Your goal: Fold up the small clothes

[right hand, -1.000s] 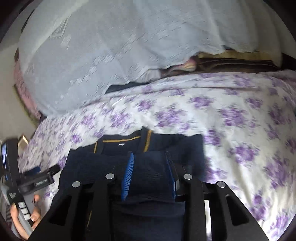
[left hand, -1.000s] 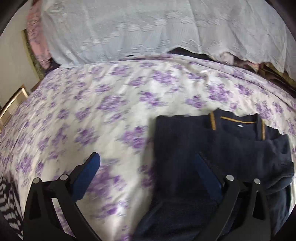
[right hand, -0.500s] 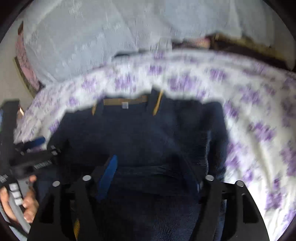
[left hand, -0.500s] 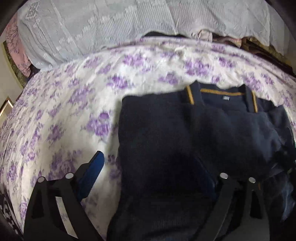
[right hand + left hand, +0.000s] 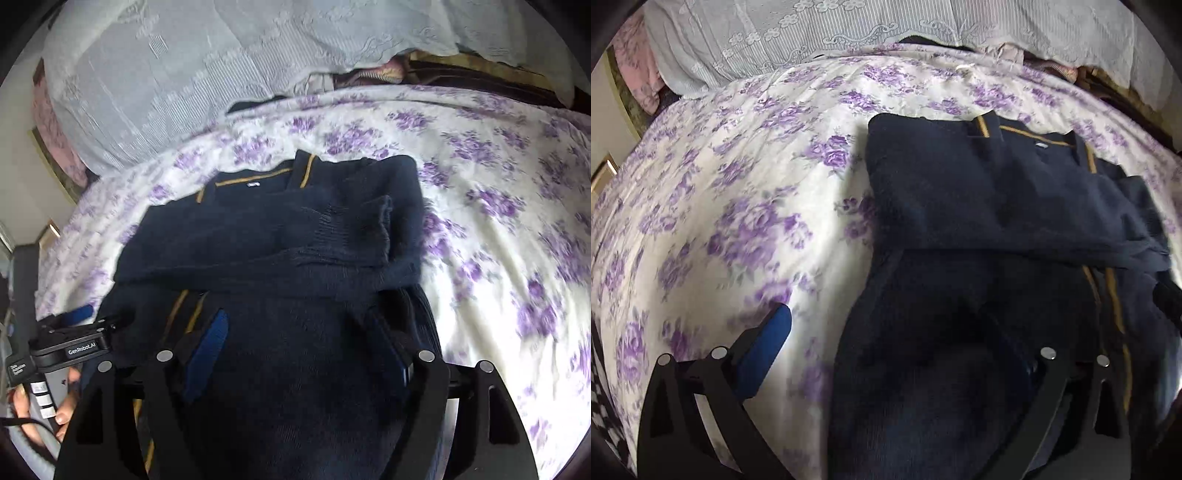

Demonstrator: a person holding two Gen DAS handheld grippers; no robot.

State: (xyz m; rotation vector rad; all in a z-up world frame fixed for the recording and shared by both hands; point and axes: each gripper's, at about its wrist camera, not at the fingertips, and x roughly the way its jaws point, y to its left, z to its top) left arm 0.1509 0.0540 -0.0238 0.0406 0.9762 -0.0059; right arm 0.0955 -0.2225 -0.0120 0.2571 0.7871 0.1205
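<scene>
Floral bedsheet (image 5: 746,206) | navy sweater (image 5: 280,236) | left gripper (image 5: 905,347) spread wide | right gripper (image 5: 306,339) apart, low over sweater

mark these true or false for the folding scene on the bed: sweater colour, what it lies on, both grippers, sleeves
1. The knitted sweater is red with white trim. False: it is navy blue with mustard-yellow trim at the collar.
2. It lies on a white bedsheet printed with purple flowers. True.
3. The right gripper is open, its blue-padded fingers spread over the sweater's lower part. True.
4. The left gripper is shut tight on the collar. False: it is open, one finger over the sheet, the other over the lower sweater.
5. A ribbed cuff lies folded across the sweater's body. True.
</scene>
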